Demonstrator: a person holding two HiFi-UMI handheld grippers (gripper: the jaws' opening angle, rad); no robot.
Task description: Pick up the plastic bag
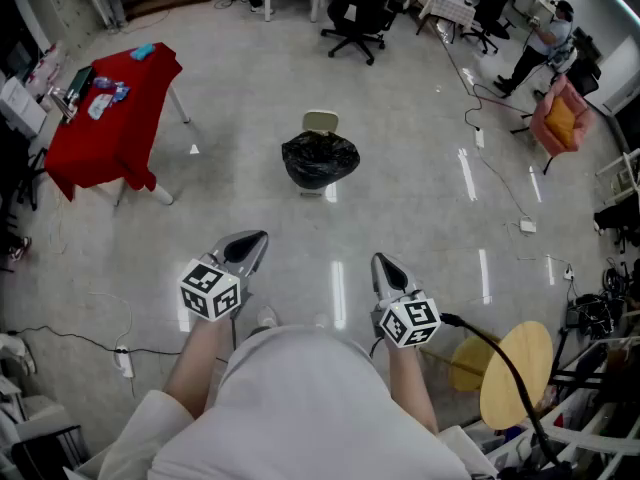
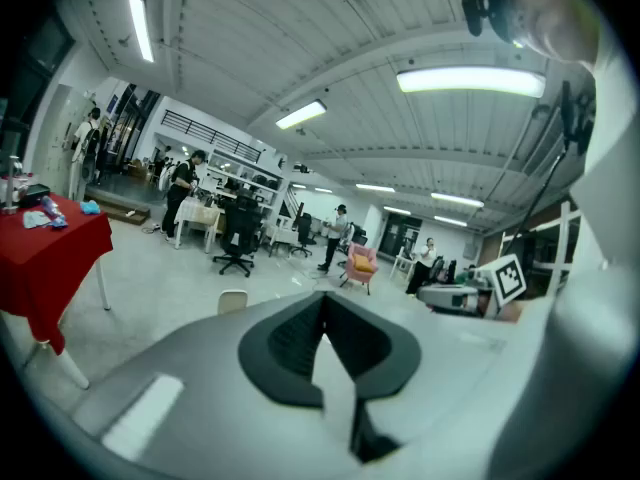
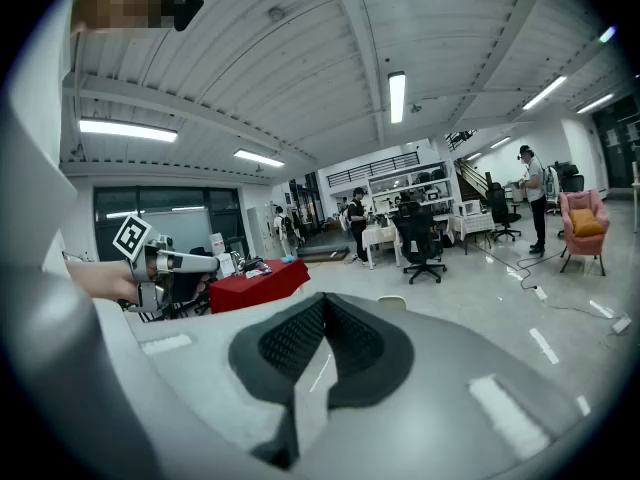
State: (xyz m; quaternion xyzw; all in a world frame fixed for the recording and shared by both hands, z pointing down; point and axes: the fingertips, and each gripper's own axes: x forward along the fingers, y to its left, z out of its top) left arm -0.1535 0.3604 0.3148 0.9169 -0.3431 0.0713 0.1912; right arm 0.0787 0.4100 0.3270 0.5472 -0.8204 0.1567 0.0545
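Observation:
A black plastic bag (image 1: 320,160) lines a small bin on the grey floor, straight ahead of me in the head view. My left gripper (image 1: 254,240) and my right gripper (image 1: 383,262) are both held out level, well short of the bag and on either side of it. Each is shut with nothing between its jaws. In the left gripper view the left gripper (image 2: 322,296) has its dark pads (image 2: 290,343) closed to a tip. The right gripper (image 3: 323,300) looks the same in its own view. The bag is hidden in both gripper views.
A table with a red cloth (image 1: 105,118) stands at the left. Office chairs (image 1: 358,13) and a pink armchair (image 1: 558,118) stand farther off, with a person (image 1: 540,43) by them. A round wooden stool (image 1: 515,373) and cables (image 1: 500,183) lie at the right.

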